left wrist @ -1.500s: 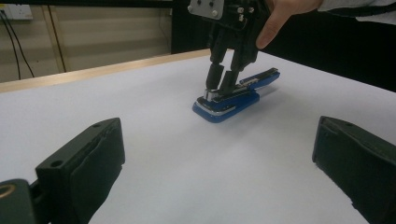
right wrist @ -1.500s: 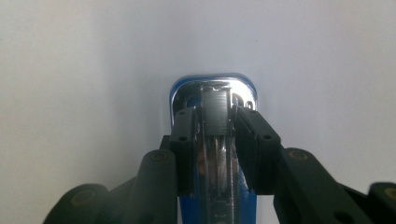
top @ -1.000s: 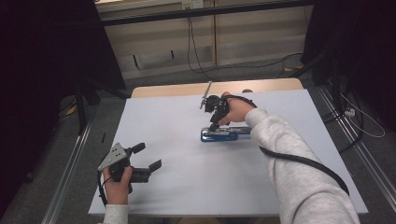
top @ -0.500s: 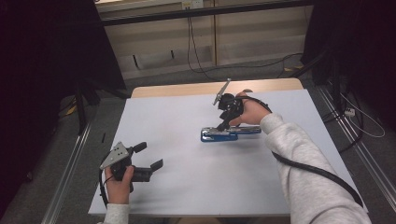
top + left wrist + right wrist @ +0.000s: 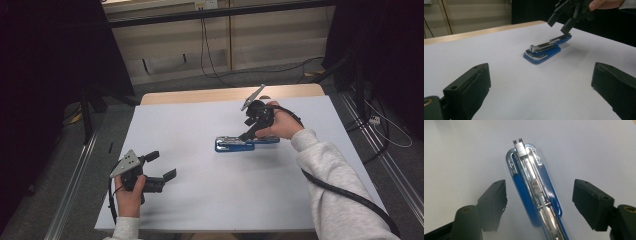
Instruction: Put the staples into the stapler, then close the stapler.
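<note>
A blue stapler (image 5: 240,143) lies flat on the white table (image 5: 200,200), its metal rail facing up. My right gripper (image 5: 247,129) hovers just above the stapler's right end and points down at it. Its jaws have just been opening and stand apart on either side of the stapler (image 5: 534,187) without touching it. The right gripper (image 5: 539,186) holds nothing. My left gripper (image 5: 162,166) rests low at the table's front left, open and empty, aimed across the table at the stapler (image 5: 544,51). The right gripper (image 5: 559,25) hangs over the stapler's far end.
A wooden table edge (image 5: 200,95) shows behind the white sheet. Metal rails (image 5: 75,180) run along both sides of the table, and cables (image 5: 385,125) lie on the floor at the right. Bare white surface lies between the two grippers.
My right gripper has moved to the right along the stapler and its jaws have spread wider. The stapler and the left gripper have stayed where they were.
</note>
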`<move>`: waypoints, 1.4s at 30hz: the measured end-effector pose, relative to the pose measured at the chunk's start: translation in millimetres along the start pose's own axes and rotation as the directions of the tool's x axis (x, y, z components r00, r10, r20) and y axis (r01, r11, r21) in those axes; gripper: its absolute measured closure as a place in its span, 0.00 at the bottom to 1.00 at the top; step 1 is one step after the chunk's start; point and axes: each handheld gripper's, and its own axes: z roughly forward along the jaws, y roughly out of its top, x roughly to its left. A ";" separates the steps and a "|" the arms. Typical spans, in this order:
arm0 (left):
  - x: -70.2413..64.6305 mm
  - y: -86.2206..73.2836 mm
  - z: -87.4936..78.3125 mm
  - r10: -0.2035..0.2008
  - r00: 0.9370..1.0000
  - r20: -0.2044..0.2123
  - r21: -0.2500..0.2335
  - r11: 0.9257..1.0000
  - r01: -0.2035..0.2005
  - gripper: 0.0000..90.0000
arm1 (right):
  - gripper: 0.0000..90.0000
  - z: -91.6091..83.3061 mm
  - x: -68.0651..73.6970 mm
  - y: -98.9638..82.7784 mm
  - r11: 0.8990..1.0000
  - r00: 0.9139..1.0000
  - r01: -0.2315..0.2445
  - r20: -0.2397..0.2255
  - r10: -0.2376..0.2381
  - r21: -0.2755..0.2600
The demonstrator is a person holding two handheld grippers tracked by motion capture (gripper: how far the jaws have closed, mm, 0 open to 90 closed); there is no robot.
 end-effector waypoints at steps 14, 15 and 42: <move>1.8 6.6 20.7 -0.011 0.999 0.032 0.019 1.000 0.011 0.03 | 0.16 -21.1 2.7 -37.0 0.995 0.996 -0.074 0.039 0.077 -0.064; 1.7 6.9 21.8 -0.008 1.000 0.030 0.021 1.000 0.007 0.03 | 0.15 -21.6 3.4 -40.8 0.995 0.996 -0.082 0.040 0.085 -0.064; -1.3 21.0 86.8 -0.027 0.996 0.085 0.091 0.996 0.019 0.04 | 0.16 -49.7 18.7 -128.7 0.958 0.959 -0.184 0.172 0.224 -0.222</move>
